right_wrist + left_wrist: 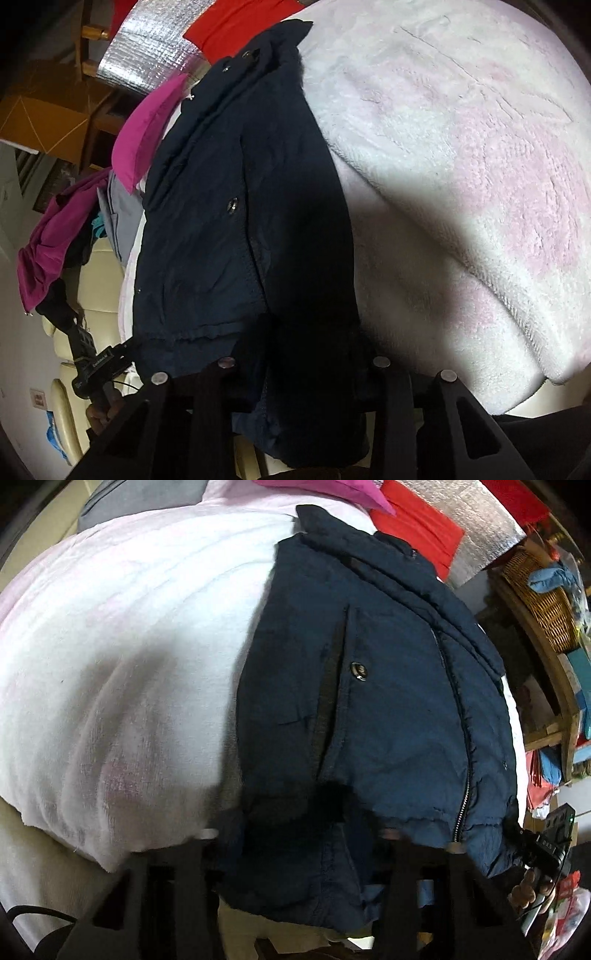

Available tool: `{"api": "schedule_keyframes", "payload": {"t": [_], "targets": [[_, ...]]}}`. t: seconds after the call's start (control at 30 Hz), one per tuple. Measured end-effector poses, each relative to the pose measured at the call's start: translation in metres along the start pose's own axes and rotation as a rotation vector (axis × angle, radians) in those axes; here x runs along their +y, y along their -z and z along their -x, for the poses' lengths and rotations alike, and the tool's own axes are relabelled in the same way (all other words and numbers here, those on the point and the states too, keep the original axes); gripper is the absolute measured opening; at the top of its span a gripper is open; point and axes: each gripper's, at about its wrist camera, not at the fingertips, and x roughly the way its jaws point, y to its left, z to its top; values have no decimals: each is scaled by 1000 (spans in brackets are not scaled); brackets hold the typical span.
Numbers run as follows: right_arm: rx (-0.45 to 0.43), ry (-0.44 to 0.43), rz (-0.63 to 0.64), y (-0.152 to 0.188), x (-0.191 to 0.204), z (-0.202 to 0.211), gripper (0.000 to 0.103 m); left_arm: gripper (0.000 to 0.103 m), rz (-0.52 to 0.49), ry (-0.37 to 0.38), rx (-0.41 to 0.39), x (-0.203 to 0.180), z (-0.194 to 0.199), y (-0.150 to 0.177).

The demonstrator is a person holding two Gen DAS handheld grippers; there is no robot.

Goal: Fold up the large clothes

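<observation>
A navy padded jacket [369, 701] with a zip and snap buttons lies on a white and pink fleece blanket [129, 646]. My left gripper [299, 849] is at the jacket's near hem, with bunched navy fabric filling the gap between its two black fingers, so it is shut on the hem. In the right wrist view the same jacket [229, 221] runs up the middle beside the blanket [461, 166]. My right gripper [303, 369] is shut on the other end of the dark hem. The fingertips are hidden in the fabric.
A magenta garment [147, 133], a red cloth [417, 528] and a silver foil mat [476, 520] lie past the jacket's collar. A wicker basket [543, 602] sits on wooden shelving at the right. Cream cushions [99, 273] and a cardboard box [44, 118] show at the left.
</observation>
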Motion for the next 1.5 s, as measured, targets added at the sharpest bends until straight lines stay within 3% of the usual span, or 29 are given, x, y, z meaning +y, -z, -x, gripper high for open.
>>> {"api": "schedule_keyframes", "payload": {"t": [0.1, 0.23, 0.33, 0.43, 0.67, 1.0, 1.5], "targets": [[-12, 25, 46, 1, 10, 0, 23, 21, -24, 17, -17, -7, 2, 1], [-30, 59, 84, 6, 18, 3, 22, 20, -41, 9, -34, -7, 6, 3], [-29, 54, 68, 5, 11, 6, 24, 26, -6, 15, -13, -2, 1, 3], [-40, 62, 58, 6, 14, 6, 25, 26, -24, 15, -18, -5, 0, 4], [-76, 96, 110, 11, 28, 10, 16, 14, -66, 24, -71, -14, 11, 9], [-119, 95, 234, 23, 57, 45, 11, 12, -146, 56, -137, -37, 62, 24], [-148, 10, 338, 75, 76, 130, 11, 10, -223, 92, -180, -46, 139, 68]]}}
